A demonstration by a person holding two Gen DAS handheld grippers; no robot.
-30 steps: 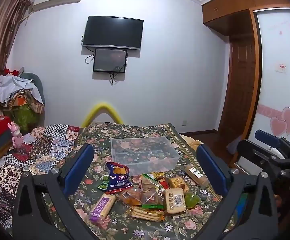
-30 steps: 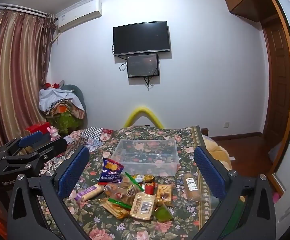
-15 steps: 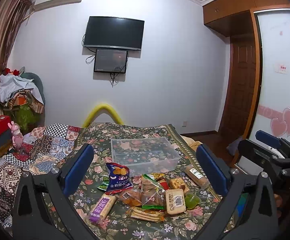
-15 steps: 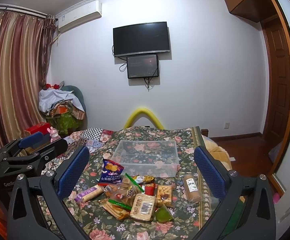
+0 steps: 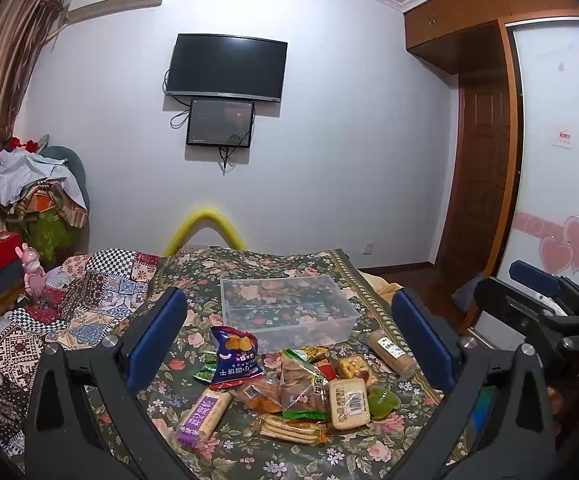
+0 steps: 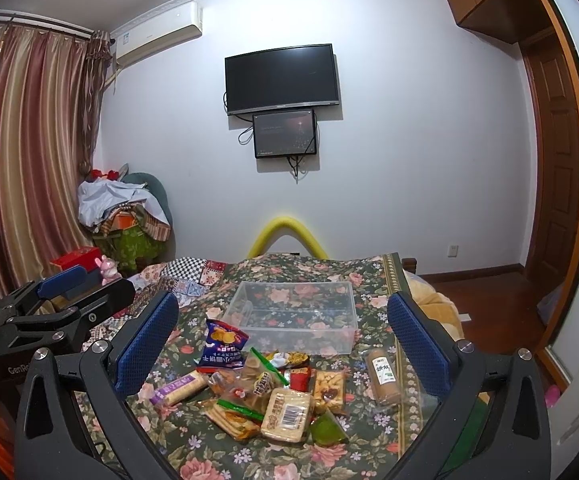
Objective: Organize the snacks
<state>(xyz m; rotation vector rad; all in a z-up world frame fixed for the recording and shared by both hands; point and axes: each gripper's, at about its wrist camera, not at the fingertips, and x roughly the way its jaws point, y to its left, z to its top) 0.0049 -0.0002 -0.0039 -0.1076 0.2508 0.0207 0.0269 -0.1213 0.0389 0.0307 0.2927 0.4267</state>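
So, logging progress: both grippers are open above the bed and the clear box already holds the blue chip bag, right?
Not quite. The clear box holds nothing; the blue chip bag lies on the bedspread in front of it, as the right wrist view shows. Left gripper and right gripper are open.

Snack pile [image 5: 289, 388], just before empty clear bin [image 5: 287, 306]
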